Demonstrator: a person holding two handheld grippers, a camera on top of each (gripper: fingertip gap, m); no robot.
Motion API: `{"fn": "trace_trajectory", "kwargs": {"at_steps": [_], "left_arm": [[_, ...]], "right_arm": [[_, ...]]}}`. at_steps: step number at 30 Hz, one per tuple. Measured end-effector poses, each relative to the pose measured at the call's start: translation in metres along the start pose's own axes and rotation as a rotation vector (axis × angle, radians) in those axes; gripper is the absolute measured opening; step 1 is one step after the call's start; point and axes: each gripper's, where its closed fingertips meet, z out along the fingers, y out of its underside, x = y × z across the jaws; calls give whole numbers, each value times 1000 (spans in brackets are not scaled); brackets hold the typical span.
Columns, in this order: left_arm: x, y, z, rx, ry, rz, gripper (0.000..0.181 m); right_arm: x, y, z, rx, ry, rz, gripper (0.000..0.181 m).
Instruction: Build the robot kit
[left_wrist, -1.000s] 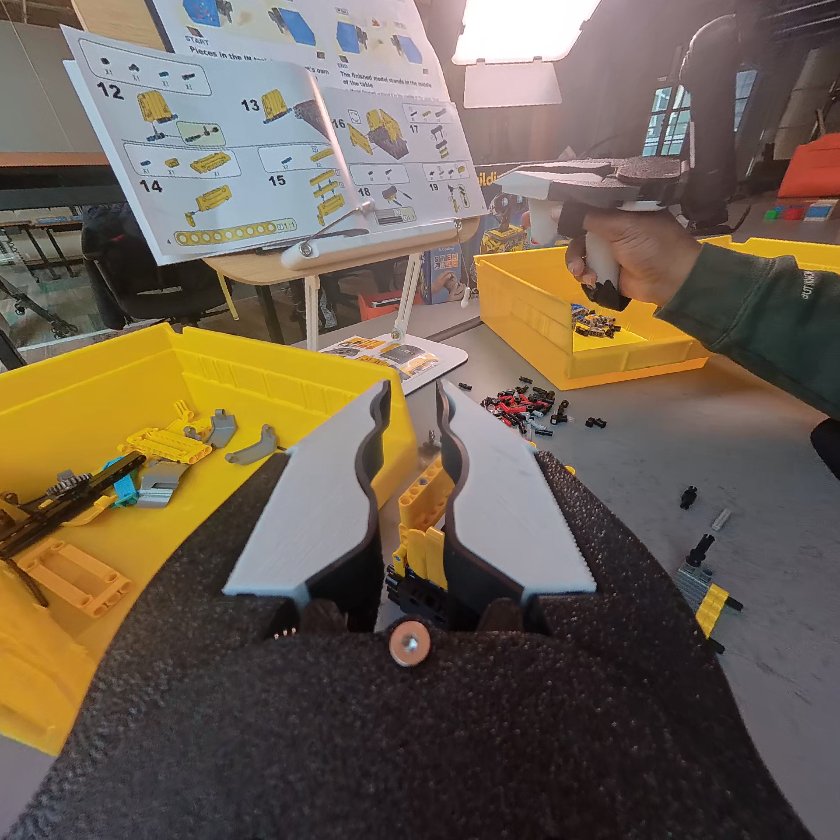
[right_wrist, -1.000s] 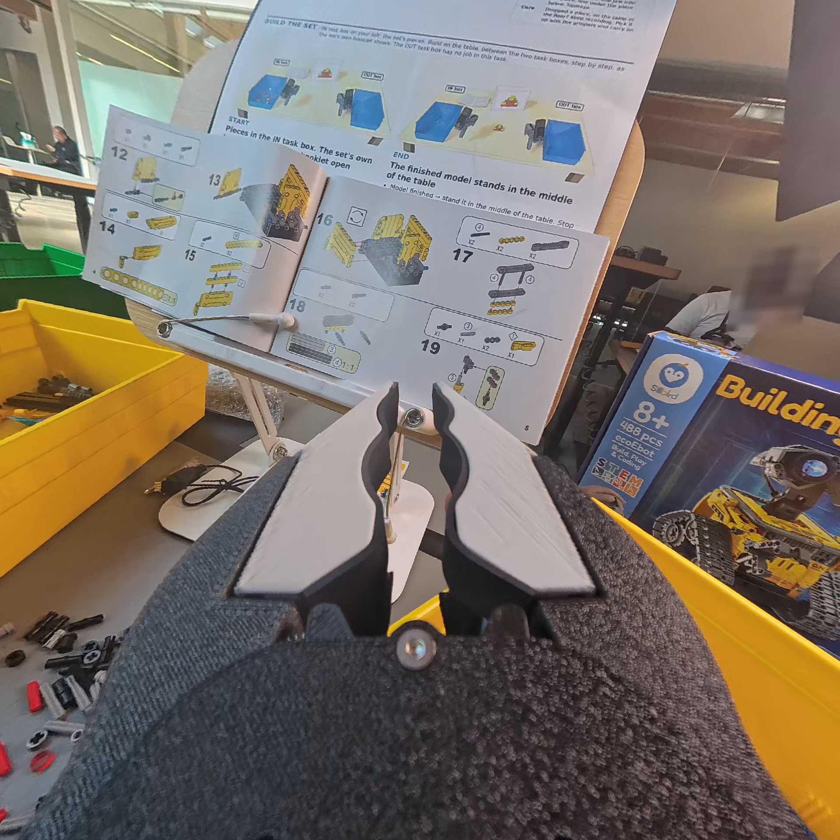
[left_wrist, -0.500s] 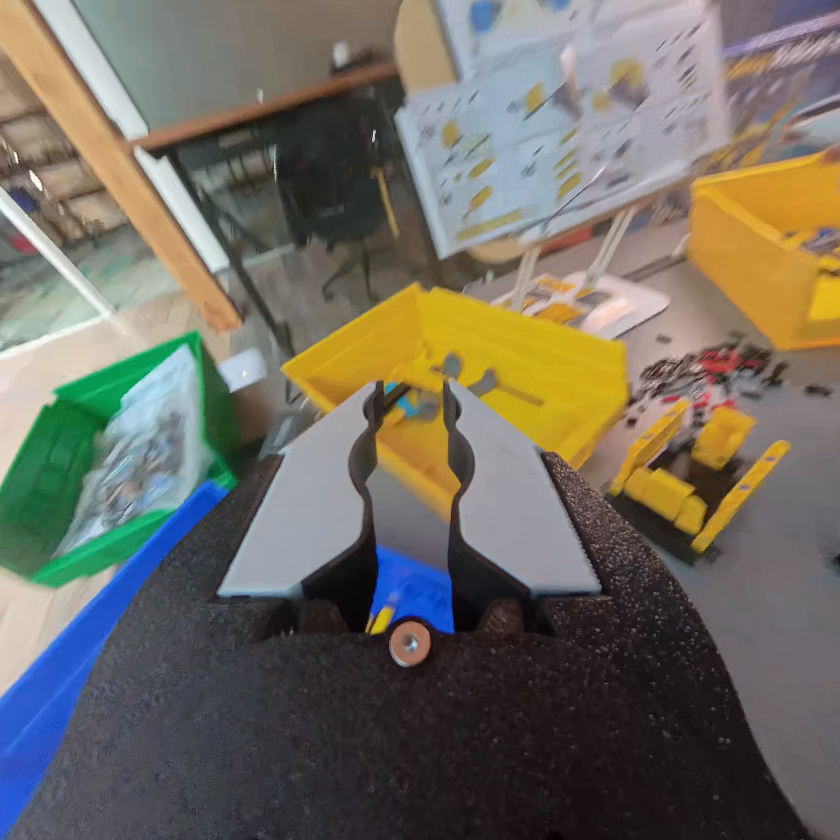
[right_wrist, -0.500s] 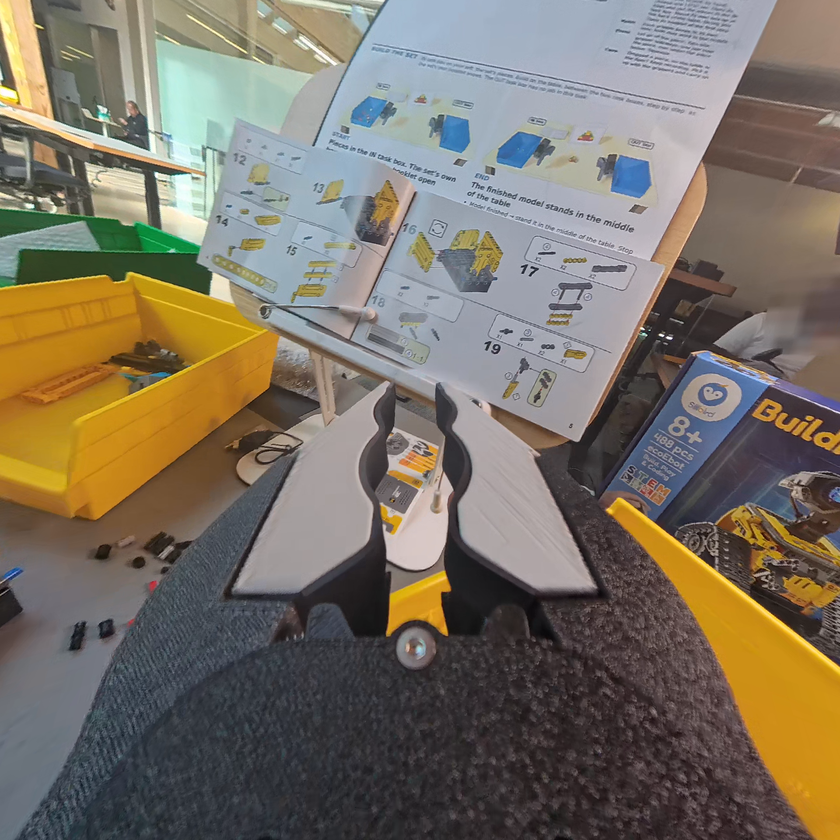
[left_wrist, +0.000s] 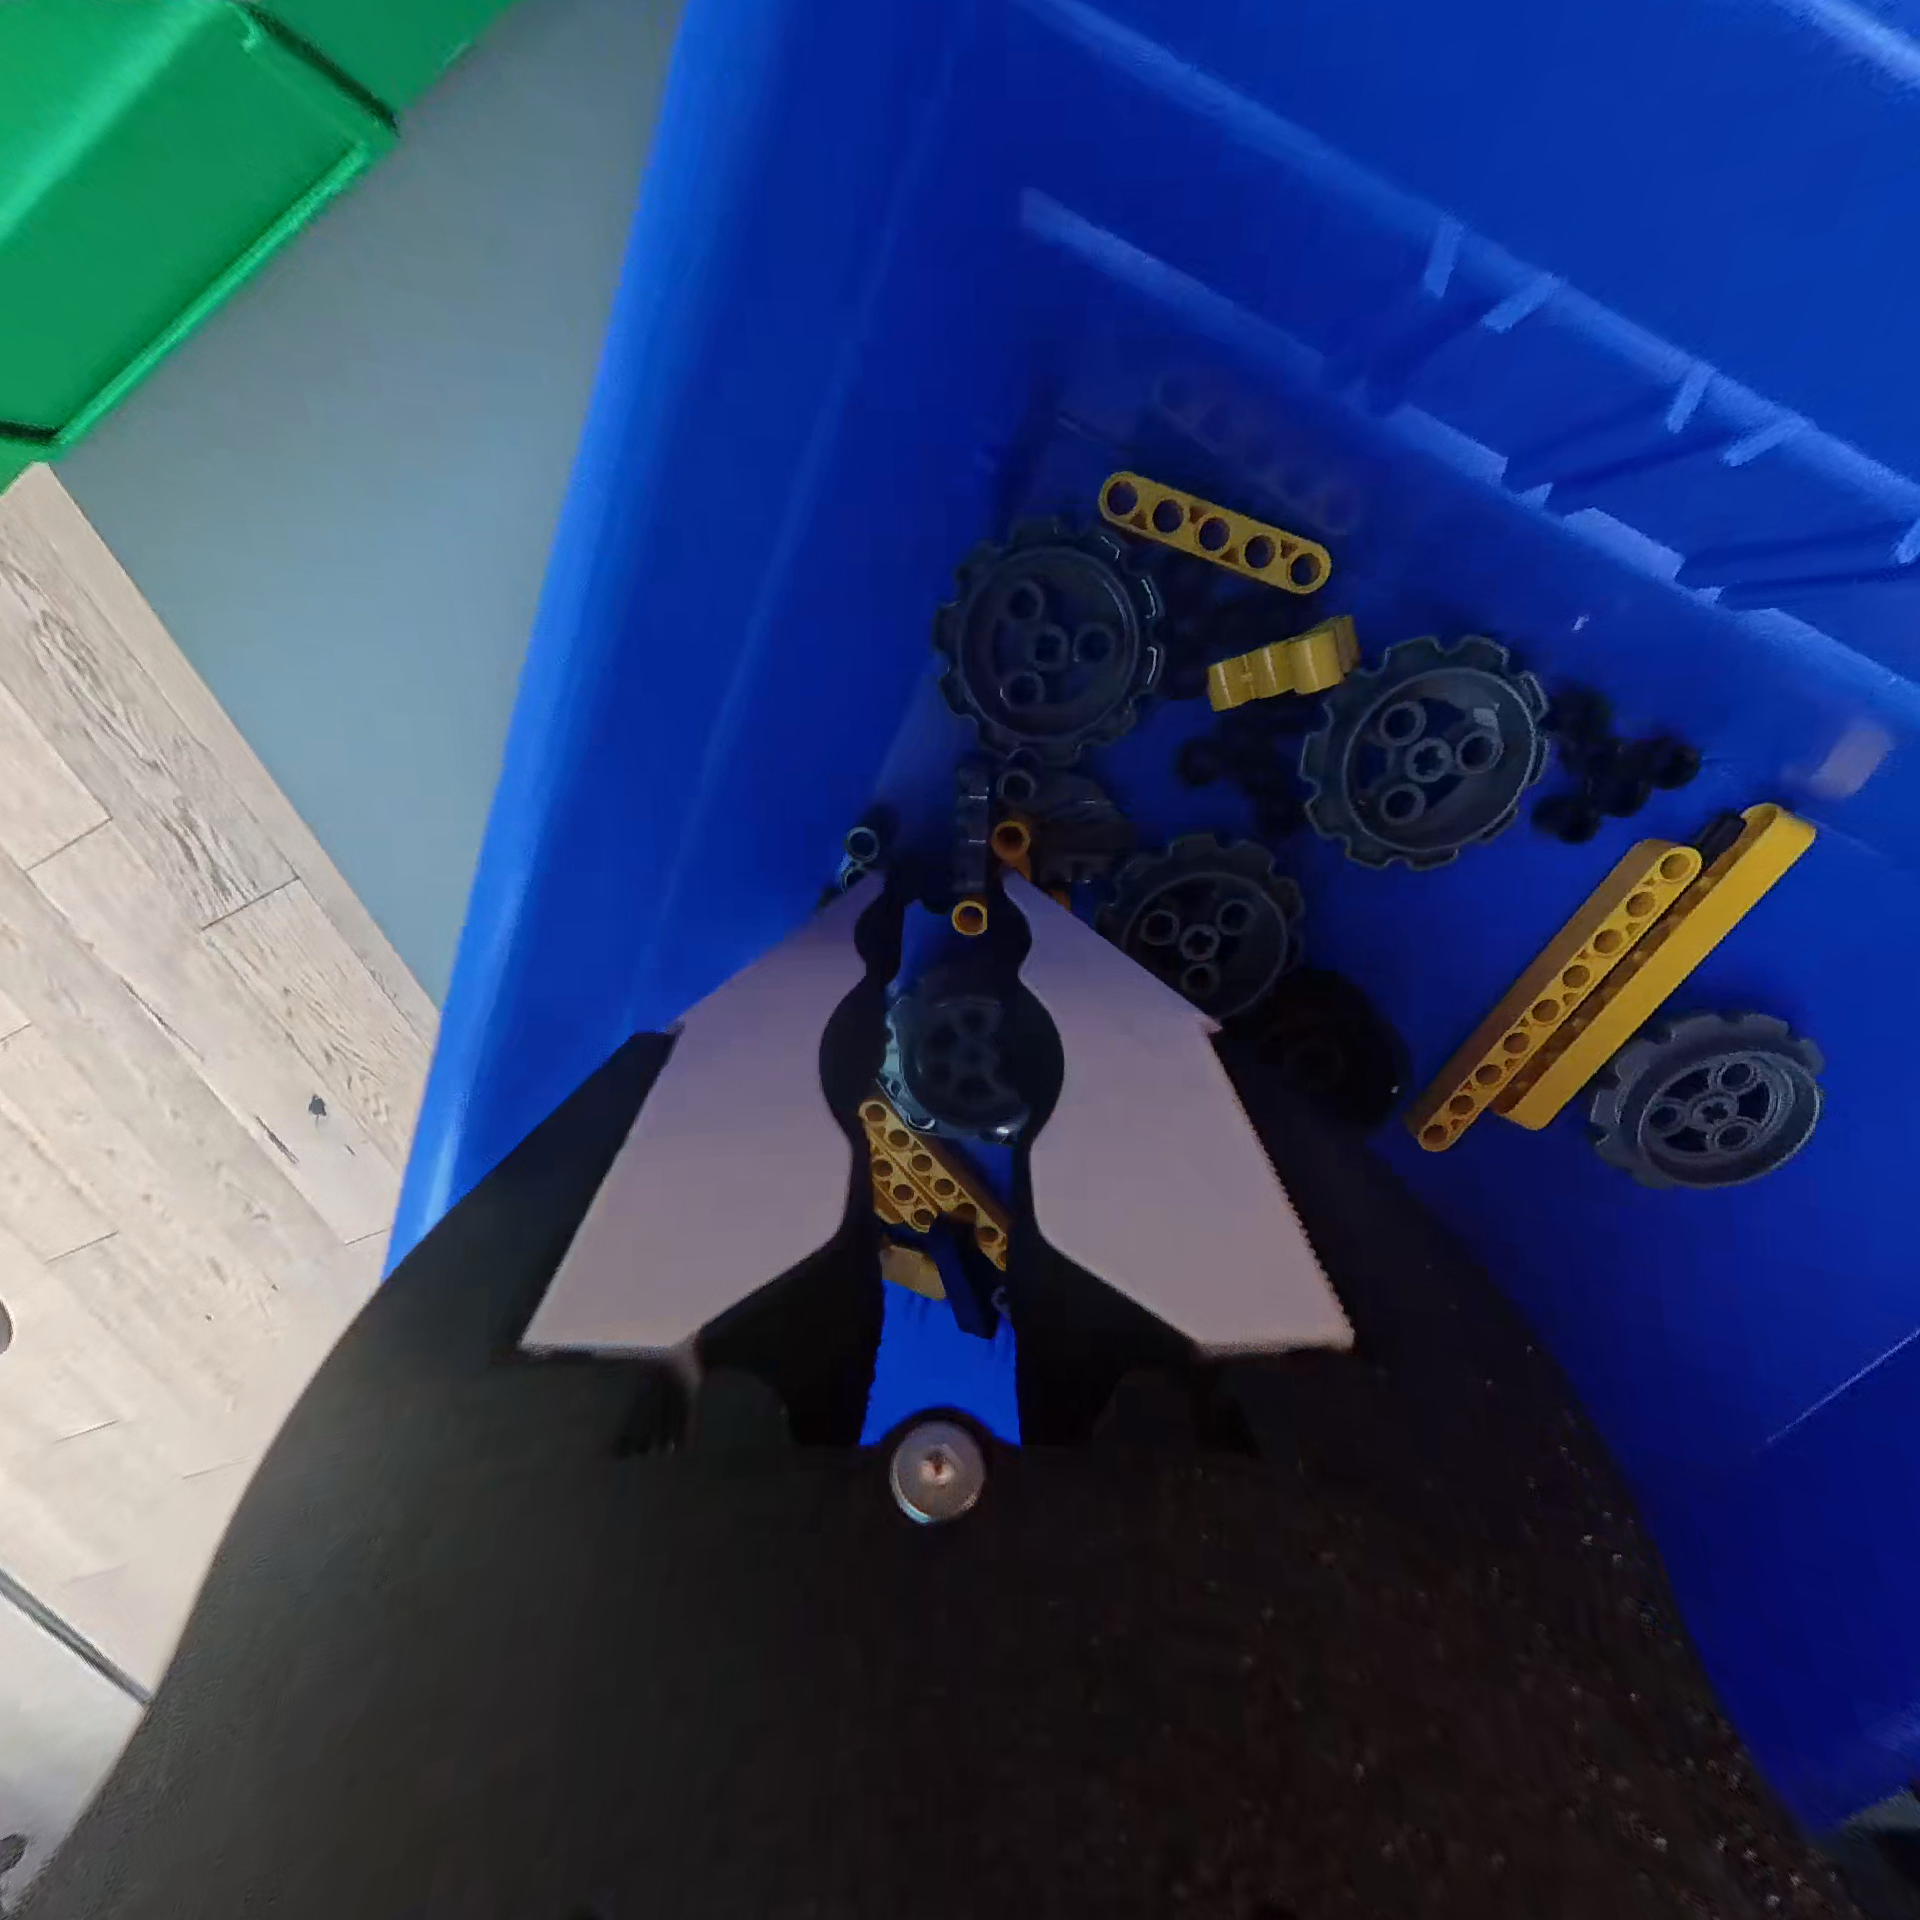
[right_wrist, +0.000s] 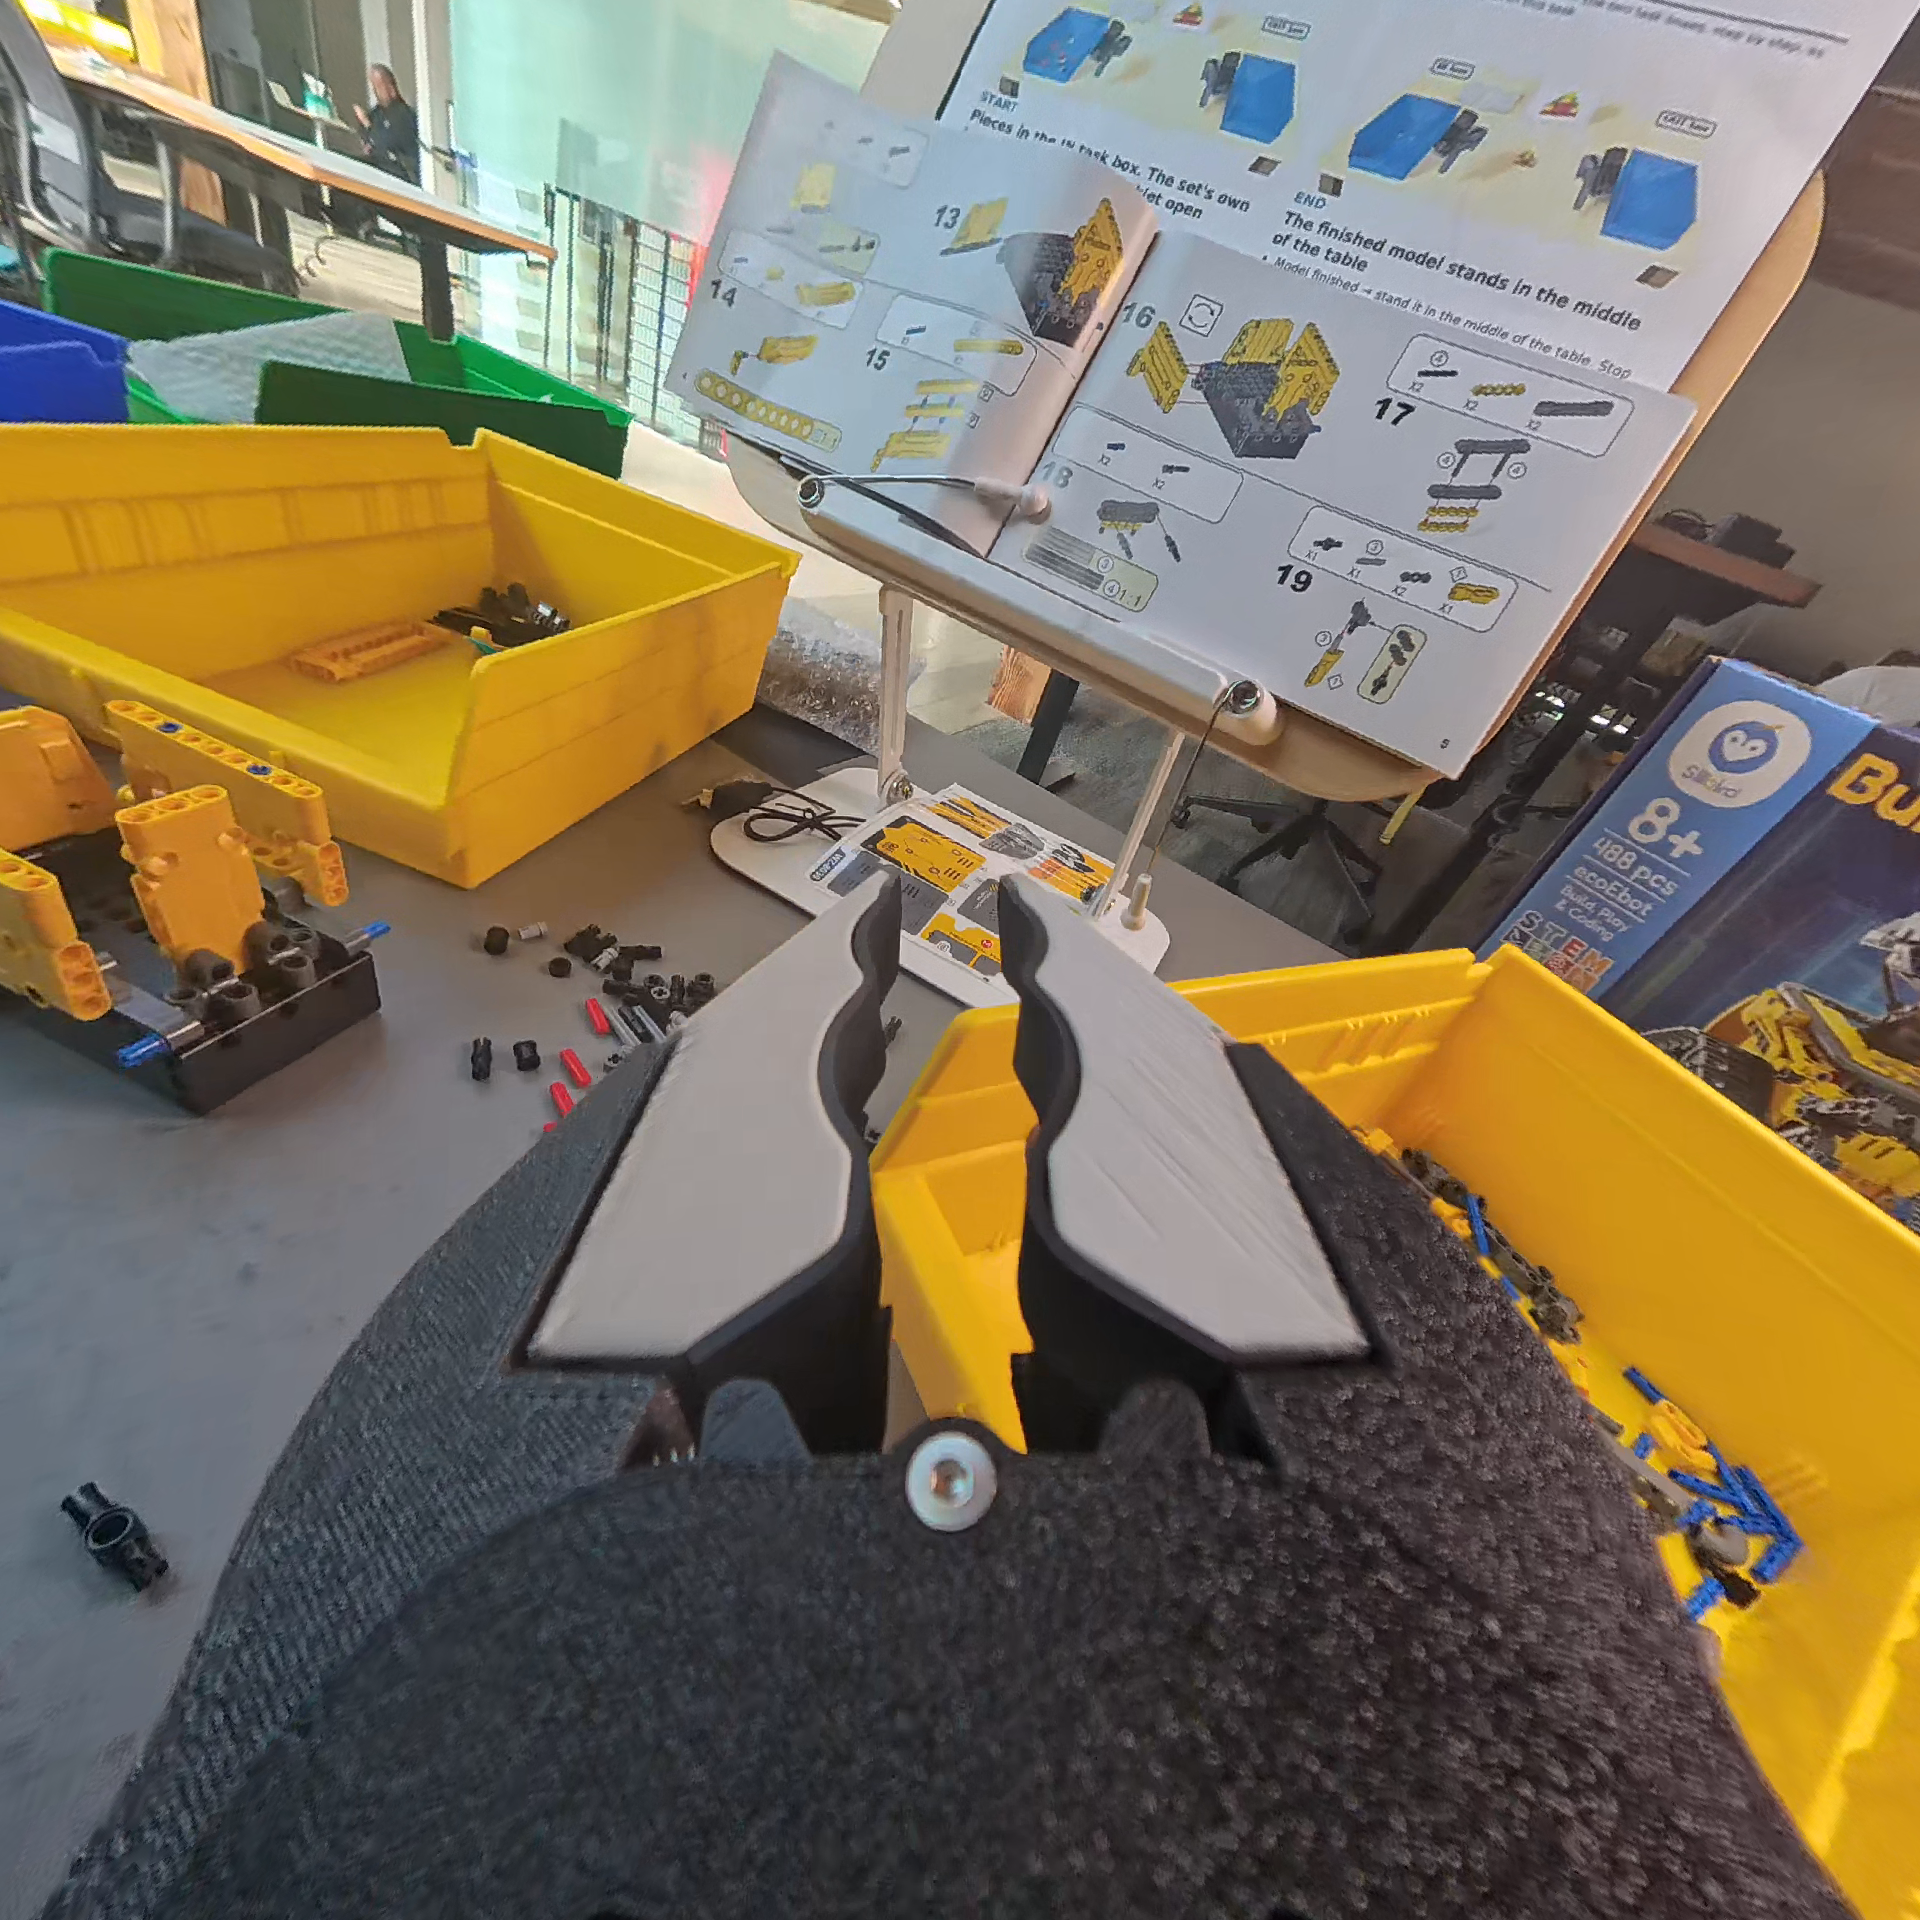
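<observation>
Inside the blue bin (left_wrist: 727, 520), the left gripper (left_wrist: 943, 899) points down with its jaws a little apart and pinching nothing; a dark gear (left_wrist: 961, 1049) and a yellow beam (left_wrist: 925, 1174) lie on the floor of the bin seen through the gap, and more gears (left_wrist: 1049, 639) and yellow beams (left_wrist: 1605, 971) lie just beyond and to the right. Over the grey tabletop (right_wrist: 208, 1247), the right gripper (right_wrist: 948, 906) hangs empty with jaws slightly parted above the near corner of a yellow bin (right_wrist: 1558, 1122), a half-built yellow and black model (right_wrist: 177, 914) well to its left and the booklet stand (right_wrist: 1039, 623) ahead.
</observation>
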Motion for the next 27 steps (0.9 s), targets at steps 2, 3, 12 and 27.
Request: {"fn": "trace_trajectory", "kwargs": {"at_steps": [2,3,12,27], "left_arm": [[2,-2,1,-3,30,-4,8],[3,-2,1,-4,42,-4,8],[23,-17,-40,198,244,-38,4],[61,-19,-104,398,259,56,5]], "right_arm": [[1,7,-1,-10,5,29,18],[1,10,-1,-13,5,43,18],[3,9,-4,3,2,57,18],[-3,6,-9,23,-18,56,18]]}}
